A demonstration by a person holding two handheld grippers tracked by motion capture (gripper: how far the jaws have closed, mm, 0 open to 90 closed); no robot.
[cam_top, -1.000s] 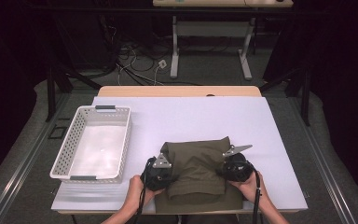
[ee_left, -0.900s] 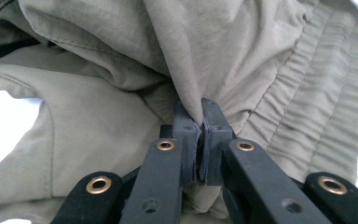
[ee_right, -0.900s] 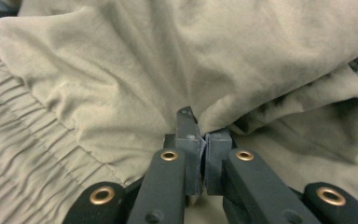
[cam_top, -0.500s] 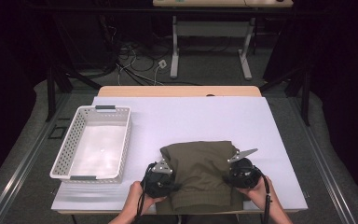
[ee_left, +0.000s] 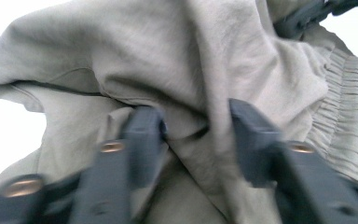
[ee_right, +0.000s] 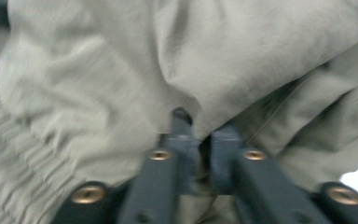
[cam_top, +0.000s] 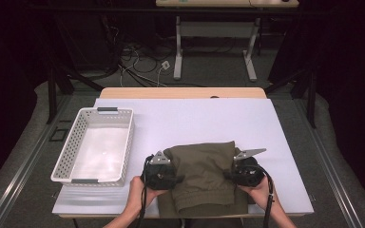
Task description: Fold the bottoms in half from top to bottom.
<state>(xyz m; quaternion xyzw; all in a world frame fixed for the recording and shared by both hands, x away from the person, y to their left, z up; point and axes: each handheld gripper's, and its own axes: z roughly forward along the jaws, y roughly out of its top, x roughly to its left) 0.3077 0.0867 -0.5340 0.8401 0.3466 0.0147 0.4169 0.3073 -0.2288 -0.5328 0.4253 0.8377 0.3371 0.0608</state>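
Note:
An olive green garment (cam_top: pixel 204 175) lies folded at the table's near edge. My left gripper (cam_top: pixel 177 178) is at its left side and my right gripper (cam_top: pixel 228 175) at its right side, each held in a hand. In the left gripper view the gripper (ee_left: pixel 196 130) has just been opening; its jaws stand apart with a loose ridge of the garment (ee_left: pixel 168 56) between them. In the right gripper view the gripper (ee_right: pixel 204 140) is nearly closed, pinching a fold of the garment (ee_right: pixel 242 51).
A white perforated basket (cam_top: pixel 129 142) stands empty on the left of the white table (cam_top: pixel 209 118). Beyond the table's far edge are desk legs and cables on the floor.
The garment lies a little wider and flatter than a second ago. The right gripper has shifted slightly to the right; both hands stay at the garment's sides.

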